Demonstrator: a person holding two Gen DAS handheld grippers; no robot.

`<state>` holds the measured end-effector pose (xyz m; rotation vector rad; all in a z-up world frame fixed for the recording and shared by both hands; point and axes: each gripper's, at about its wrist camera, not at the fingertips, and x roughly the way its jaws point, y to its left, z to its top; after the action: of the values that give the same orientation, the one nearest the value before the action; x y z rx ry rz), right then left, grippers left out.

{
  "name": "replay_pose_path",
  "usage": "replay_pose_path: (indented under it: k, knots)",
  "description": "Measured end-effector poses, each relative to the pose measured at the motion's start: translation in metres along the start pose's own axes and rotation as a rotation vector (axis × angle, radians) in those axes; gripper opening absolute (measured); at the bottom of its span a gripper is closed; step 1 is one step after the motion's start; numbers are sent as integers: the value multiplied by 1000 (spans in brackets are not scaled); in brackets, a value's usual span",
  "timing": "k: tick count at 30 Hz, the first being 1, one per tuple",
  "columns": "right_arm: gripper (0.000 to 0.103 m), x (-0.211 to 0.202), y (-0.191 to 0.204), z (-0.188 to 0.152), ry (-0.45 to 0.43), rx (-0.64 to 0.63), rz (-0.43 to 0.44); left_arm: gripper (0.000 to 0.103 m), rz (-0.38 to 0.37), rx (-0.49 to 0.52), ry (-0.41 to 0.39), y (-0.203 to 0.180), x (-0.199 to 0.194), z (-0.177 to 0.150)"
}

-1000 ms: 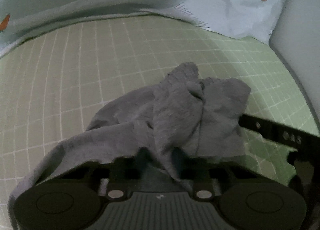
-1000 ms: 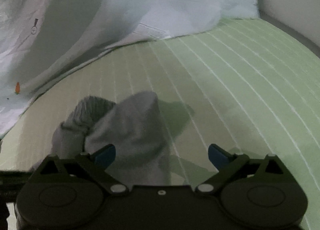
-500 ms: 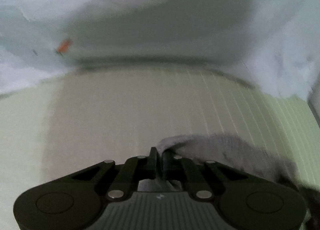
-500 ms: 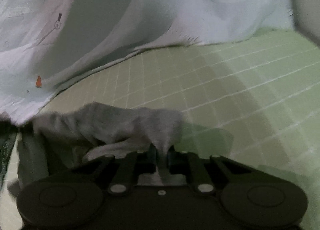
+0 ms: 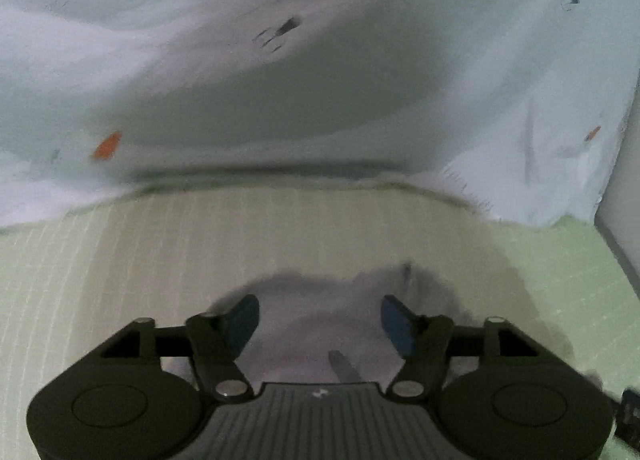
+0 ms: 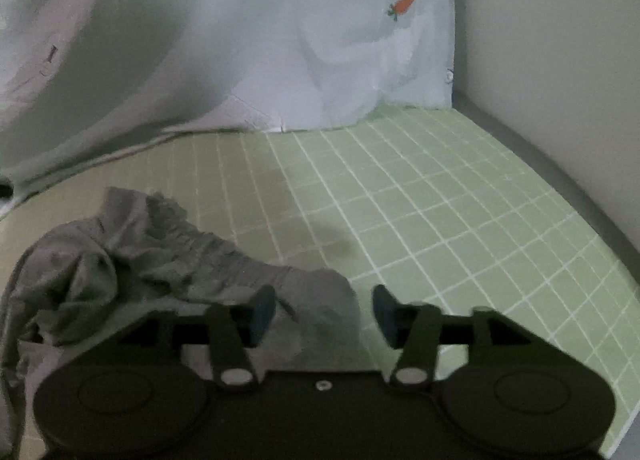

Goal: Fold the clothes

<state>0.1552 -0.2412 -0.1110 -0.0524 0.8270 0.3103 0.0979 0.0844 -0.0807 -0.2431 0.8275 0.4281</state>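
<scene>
A crumpled grey garment (image 6: 132, 260) lies bunched on the green gridded mat (image 6: 460, 219), below a pale carrot-print sheet (image 6: 280, 39). Both tools tilt downward over it: the left gripper (image 5: 320, 324) and right gripper (image 6: 324, 312) are spreading, pads clear of the cloth.

The grey garment (image 6: 132, 256) lies crumpled in a loose heap on the green gridded mat (image 6: 440, 219), its fabric bunched into ridges and folds. A gathered, ruffled edge runs along its top. One flatter end stretches out to the right. In the left wrist view it (image 5: 320, 324) shows only as a blurred grey patch.
</scene>
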Motion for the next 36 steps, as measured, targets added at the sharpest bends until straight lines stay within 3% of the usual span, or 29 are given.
replay_pose_path:
  k: [4, 8, 12, 16, 18, 19, 21, 24, 26, 29, 32, 34, 36]
  knots:
    - [69, -2, 16, -2, 15, -14, 56, 69, 118, -96, 92, 48, -8, -43]
    - [70, 0, 35, -3, 48, -29, 96, 71, 228, -205, 232, 98, -10, -91]
    - [71, -3, 54, -5, 70, -63, 96, 72, 243, -258, 338, 125, -9, -130]
    - [71, -8, 67, -8, 86, -93, 77, 72, 189, -251, 386, 132, 4, -151]
    - [71, -10, 72, -10, 93, -110, 64, 66, 174, -257, 395, 135, 8, -155]
    - [71, -11, 76, -12, 98, -116, 59, 60, 165, -252, 376, 136, 7, -154]
    - [71, -12, 82, -14, 106, -128, 50, 9, 131, -239, 348, 141, 5, -149]
    - [71, -11, 90, -17, 117, -139, 37, 8, 167, -252, 294, 160, -1, -134]
    - [71, -12, 96, -18, 115, -144, 33, 8, 258, -212, 220, 180, -12, -118]
    - [71, -12, 102, -17, 109, -152, 33, 8, 391, -247, 93, 229, -33, -85]
    - [71, -9, 106, -17, 111, -156, 37, 10, 586, -361, -6, 279, -50, -62]
    - [71, -6, 108, -16, 115, -157, 42, 15, 702, -432, -6, 300, -52, -55]
    - [71, -3, 110, -15, 114, -161, 48, 33, 708, -477, 13, 312, -52, -55]
